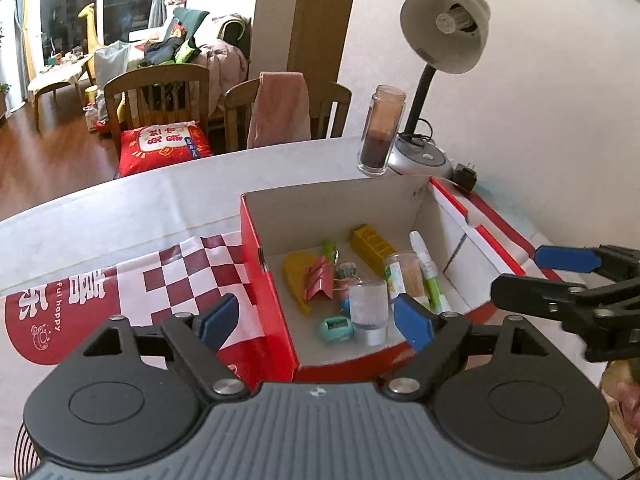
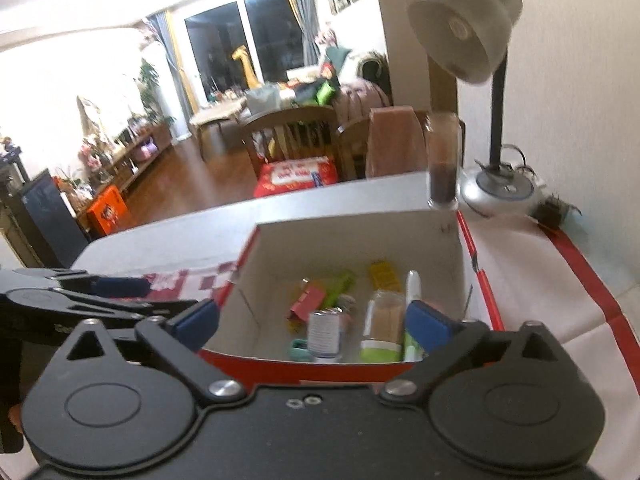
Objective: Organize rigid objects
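Box (image 1: 268, 276) holds jar (image 1: 368, 310), tube (image 1: 428, 276), yellow block (image 1: 372, 246) at 12 o'clock; both claws, left (image 1: 316, 322) and right (image 2: 312, 322), wide open, empty.

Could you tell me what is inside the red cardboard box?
The red box holds a yellow block, pink folded clip, clear jar, toothpick jar, green-white tube and teal gadget. Its near wall hides the front floor.

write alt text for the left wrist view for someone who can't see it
An open red cardboard box on a table holds small items: a clear vial, a toothpick jar, a yellow box and a teal sharpener. The left claw hangs open over its near edge, with the right claw at the right. Behind stand a desk lamp and a glass jar.
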`<state>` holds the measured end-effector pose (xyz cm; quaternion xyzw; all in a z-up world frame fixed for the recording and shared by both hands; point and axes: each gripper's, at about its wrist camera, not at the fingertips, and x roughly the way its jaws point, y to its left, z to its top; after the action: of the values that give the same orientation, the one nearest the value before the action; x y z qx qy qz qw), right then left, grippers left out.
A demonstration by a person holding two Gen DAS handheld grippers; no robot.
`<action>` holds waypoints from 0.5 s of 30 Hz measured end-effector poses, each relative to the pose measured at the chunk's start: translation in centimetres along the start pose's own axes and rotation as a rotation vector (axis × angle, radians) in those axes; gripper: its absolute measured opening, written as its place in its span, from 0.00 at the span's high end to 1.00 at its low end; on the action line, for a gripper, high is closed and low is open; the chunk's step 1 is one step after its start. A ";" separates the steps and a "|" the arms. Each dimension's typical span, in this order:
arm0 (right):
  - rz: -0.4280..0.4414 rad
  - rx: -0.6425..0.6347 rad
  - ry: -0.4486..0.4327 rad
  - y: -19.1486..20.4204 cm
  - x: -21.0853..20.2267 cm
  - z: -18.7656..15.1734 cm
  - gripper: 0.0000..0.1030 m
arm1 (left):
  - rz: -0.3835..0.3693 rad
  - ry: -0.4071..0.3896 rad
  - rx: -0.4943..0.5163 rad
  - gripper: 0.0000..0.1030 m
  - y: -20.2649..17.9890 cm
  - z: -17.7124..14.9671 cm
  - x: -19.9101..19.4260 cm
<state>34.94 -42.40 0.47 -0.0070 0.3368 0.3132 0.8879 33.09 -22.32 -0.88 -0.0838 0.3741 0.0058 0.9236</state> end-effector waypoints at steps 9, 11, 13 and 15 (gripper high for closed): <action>0.022 -0.022 -0.037 2.4 -3.0 -1.3 0.00 | -0.019 -0.046 -0.010 0.00 0.4 -2.0 -3.3; 0.024 -0.016 -0.047 2.7 -3.6 -1.6 0.00 | -0.017 -0.052 -0.006 0.00 0.3 -2.3 -4.1; 0.032 -0.002 -0.054 2.9 -4.2 -1.8 0.00 | -0.002 -0.066 0.011 0.00 0.0 -2.7 -5.0; 0.033 0.004 -0.062 3.2 -4.7 -2.1 0.00 | 0.005 -0.073 0.023 0.00 -0.3 -3.1 -5.9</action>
<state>29.23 -42.90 2.34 0.0102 0.3097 0.3272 0.8927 26.72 -22.83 1.05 -0.0718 0.3406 0.0068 0.9374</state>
